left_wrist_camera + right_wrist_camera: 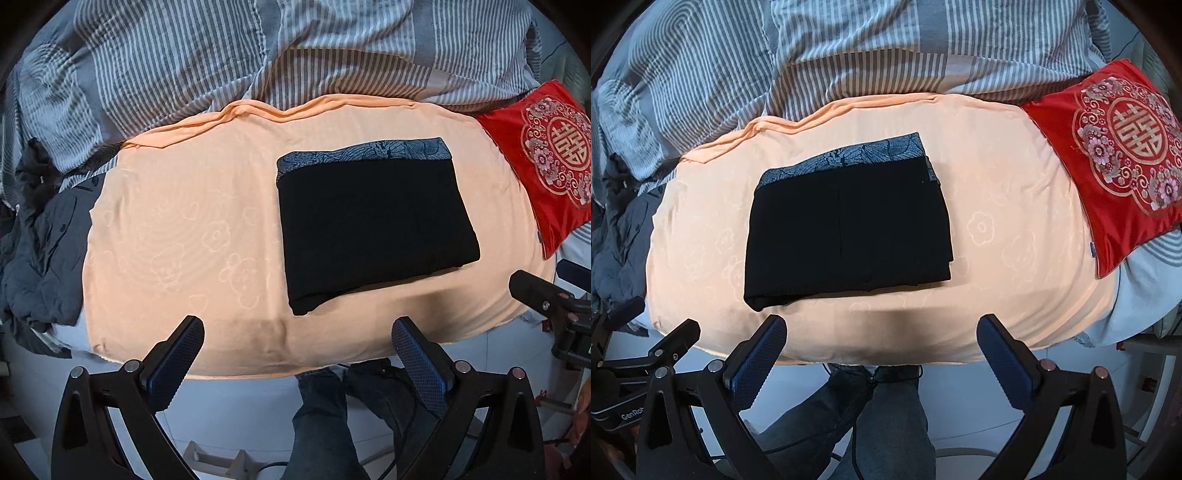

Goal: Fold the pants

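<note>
folded pants [846, 221] beyond right gripper [882, 338], apart

The left gripper [297, 338] and the right gripper [881, 334] look alike: black plastic frames with triangular cut-outs, round silver screws at the joints, and two fingers [177, 365] faced with dark blue pads in a fine grid texture. White lettering marks the left gripper's body in the right wrist view. The person wears dark blue jeans [886, 417], and thin black cables [857, 448] hang beside them.
</note>
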Tool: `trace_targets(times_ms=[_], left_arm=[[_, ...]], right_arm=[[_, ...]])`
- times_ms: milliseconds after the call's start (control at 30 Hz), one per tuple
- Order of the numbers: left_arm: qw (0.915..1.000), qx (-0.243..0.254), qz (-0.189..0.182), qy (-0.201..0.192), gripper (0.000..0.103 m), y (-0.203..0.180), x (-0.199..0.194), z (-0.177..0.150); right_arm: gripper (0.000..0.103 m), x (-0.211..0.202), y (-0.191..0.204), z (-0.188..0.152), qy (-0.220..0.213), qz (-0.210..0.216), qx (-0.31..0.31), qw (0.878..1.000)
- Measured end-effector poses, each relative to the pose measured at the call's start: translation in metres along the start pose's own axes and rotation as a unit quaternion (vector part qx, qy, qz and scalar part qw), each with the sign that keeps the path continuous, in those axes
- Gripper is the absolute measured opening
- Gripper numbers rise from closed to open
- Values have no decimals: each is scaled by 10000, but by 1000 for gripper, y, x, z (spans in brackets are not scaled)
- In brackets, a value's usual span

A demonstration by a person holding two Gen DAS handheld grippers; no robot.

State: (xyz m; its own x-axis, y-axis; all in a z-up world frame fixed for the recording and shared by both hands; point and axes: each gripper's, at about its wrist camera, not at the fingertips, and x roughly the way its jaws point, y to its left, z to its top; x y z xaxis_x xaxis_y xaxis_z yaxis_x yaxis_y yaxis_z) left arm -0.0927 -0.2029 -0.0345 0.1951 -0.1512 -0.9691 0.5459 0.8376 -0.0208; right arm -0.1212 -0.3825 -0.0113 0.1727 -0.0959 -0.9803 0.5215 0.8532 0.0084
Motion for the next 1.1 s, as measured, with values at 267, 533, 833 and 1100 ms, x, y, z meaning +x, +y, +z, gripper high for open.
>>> trace_targets(times_ms=[267,533,833,1100], left_arm=[[9998,-106,152,111,102,-29,-5,6],[9990,-297,285,152,102,-38,-14,10],[9980,-460,412,154,102,-38,-18,14],[9977,-489,449,146,102,-41,-21,16]], right_arm=[[103,-4,-17,9,73,137,-203,9997],[103,-6,-33,20,146,315,-211,9992],[103,-1,-33,29,242,425,-385,9981],[103,0,-36,29,340,494,-463,9971]])
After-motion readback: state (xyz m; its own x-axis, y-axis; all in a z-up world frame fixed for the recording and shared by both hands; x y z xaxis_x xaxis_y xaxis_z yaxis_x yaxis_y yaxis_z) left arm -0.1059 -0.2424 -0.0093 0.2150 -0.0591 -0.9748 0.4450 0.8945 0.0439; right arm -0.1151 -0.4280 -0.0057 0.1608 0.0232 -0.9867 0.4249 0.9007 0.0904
